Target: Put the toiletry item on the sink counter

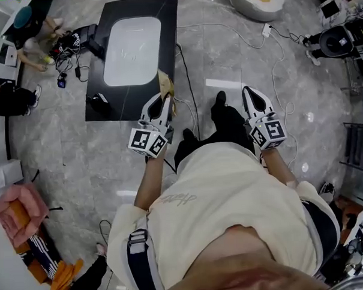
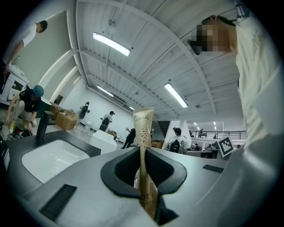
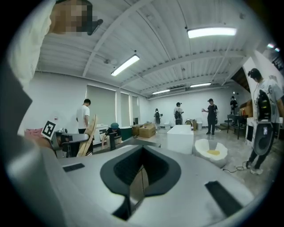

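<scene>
A tan speckled toiletry tube (image 1: 166,85) stands upright between the jaws of my left gripper (image 1: 163,100), which is shut on it. In the left gripper view the tube (image 2: 143,128) rises out of the left gripper (image 2: 143,166). Just ahead and to the left is the black sink counter (image 1: 167,28) with its white basin (image 1: 132,50); the tube is at the counter's near right corner. The basin (image 2: 53,159) and a dark faucet (image 2: 42,126) show low at the left. My right gripper (image 1: 249,91) hangs over the floor to the right, shut and empty, as the right gripper view (image 3: 141,170) confirms.
A small black object (image 1: 99,103) sits on the counter's near left corner. Cables (image 1: 188,81) trail over the floor beside the counter. A white oval tub (image 1: 256,1) lies at the back right. A person (image 1: 29,34) crouches at the far left. My own legs (image 1: 222,124) are between the grippers.
</scene>
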Tool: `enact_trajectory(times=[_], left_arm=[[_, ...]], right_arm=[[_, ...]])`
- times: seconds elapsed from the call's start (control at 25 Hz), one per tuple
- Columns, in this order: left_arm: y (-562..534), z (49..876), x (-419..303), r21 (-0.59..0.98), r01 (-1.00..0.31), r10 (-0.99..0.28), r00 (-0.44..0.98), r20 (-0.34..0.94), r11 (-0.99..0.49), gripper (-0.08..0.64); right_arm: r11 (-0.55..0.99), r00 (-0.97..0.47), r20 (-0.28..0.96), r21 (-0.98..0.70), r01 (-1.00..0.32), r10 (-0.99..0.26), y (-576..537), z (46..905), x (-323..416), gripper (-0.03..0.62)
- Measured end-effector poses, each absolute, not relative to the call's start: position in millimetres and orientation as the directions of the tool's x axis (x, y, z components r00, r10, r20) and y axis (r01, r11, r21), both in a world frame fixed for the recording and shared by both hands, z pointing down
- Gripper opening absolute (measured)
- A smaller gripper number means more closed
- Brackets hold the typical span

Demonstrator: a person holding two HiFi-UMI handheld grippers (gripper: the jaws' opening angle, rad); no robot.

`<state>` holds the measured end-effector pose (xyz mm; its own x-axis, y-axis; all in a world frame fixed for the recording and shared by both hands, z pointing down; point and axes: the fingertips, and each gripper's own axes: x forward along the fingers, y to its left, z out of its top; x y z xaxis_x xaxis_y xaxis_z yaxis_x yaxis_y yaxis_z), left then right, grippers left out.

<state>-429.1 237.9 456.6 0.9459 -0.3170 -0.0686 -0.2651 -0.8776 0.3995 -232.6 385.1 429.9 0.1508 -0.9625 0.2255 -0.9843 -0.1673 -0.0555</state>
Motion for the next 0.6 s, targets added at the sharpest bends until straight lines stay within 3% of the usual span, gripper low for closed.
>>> enact_trajectory(times=[0.32, 0.6], left_arm=[[258, 468, -372, 0.398, -0.225, -0.247, 0.969, -0.005, -0.889, 0.035], [272, 458, -238, 0.396, -0.173, -0.176, 0.984, 0.027, -0.902, 0.035]], right_arm=[[-0.238, 0.215, 0.198, -0.1, -0.966, -0.956, 412, 447, -181, -0.006], [-0.299, 0.259, 0.195, -0.214, -0.93, -0.946, 443, 466, -66, -0.006]])
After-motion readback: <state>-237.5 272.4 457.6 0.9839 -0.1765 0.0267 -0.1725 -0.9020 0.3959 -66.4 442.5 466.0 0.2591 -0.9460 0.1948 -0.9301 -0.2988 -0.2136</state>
